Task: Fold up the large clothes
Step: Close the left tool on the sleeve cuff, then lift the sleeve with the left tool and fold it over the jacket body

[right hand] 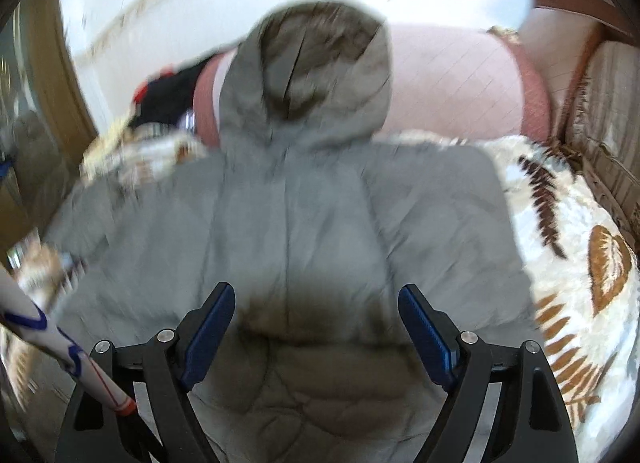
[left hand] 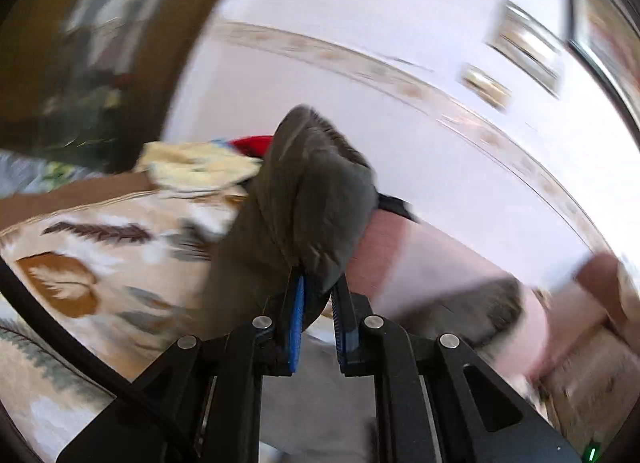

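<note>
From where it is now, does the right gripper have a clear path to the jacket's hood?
Probably yes. The right gripper is open and empty above the grey jacket, and the hood lies straight ahead of it with nothing between. The left gripper is shut on jacket fabric elsewhere.

Hooded jacket (right hand: 304, 199): grey, padded and quilted, large. Spread flat, front up, on a leaf-patterned bedspread; hood (right hand: 316, 75) at the far end, opening facing up. One fold of its fabric (left hand: 304, 199) raised, bunched and hanging.
</note>
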Tool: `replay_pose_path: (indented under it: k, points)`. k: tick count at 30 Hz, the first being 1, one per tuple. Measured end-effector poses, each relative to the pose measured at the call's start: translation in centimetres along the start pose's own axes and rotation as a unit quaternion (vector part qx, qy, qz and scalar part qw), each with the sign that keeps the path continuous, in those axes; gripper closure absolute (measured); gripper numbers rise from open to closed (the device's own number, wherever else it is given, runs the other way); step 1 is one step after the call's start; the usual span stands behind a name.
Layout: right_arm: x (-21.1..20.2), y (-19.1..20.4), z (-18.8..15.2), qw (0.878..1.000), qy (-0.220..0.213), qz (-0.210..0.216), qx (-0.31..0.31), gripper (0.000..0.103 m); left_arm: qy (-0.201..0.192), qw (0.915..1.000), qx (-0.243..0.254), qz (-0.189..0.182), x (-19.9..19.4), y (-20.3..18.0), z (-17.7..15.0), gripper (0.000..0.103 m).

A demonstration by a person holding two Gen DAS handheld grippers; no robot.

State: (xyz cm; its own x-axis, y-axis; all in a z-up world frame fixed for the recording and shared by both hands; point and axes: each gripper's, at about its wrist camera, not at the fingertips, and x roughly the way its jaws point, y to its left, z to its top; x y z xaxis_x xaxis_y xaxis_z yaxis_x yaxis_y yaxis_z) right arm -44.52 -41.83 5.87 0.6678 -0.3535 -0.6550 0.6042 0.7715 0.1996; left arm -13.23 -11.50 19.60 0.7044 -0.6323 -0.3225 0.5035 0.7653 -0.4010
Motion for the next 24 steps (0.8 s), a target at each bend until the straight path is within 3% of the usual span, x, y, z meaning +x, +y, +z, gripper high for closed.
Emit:
replay_pose_path:
  k: [5,10,14,18,21,22,23,24]
  points:
    - [-2.7,-3.4,1.4,0.997,-0.039,0.010,0.069,0.015,0.055,0.9944,0.066,-0.062,-0.3,-9.4,-5.1,0.090]
    - [-3.8,-7.3,2.3,0.987,-0.047,0.030,0.149,0.015,0.149,0.9738,0.141,-0.098,1.4,-18.3,-14.0,0.089]
    - [-4.3,-9.4,2.4,0.979,-0.046,0.049,0.192,0.015,0.215,0.9543,0.190,-0.086,4.0,-21.7,-20.4,0.089]
    - [-4.1,-10.9,2.3,0.972,-0.039,0.063,0.223,0.015,0.266,0.9347,0.228,-0.056,5.8,-22.8,-25.7,0.087]
    - [-3.3,-11.1,2.2,0.970,-0.023,0.078,0.227,0.015,0.292,0.9232,0.246,-0.047,6.3,-22.6,-26.5,0.074]
    - [-3.0,-11.0,2.1,0.970,-0.017,0.084,0.229,0.015,0.291,0.9208,0.253,-0.054,5.7,-22.9,-26.4,0.066]
    - [-2.7,-10.9,2.0,0.969,-0.012,0.091,0.231,0.015,0.281,0.9205,0.264,-0.064,4.4,-23.0,-25.9,0.053]
    - [-2.4,-10.7,1.9,0.968,-0.005,0.099,0.232,0.015,0.269,0.9227,0.268,-0.067,3.4,-22.8,-25.4,0.048]
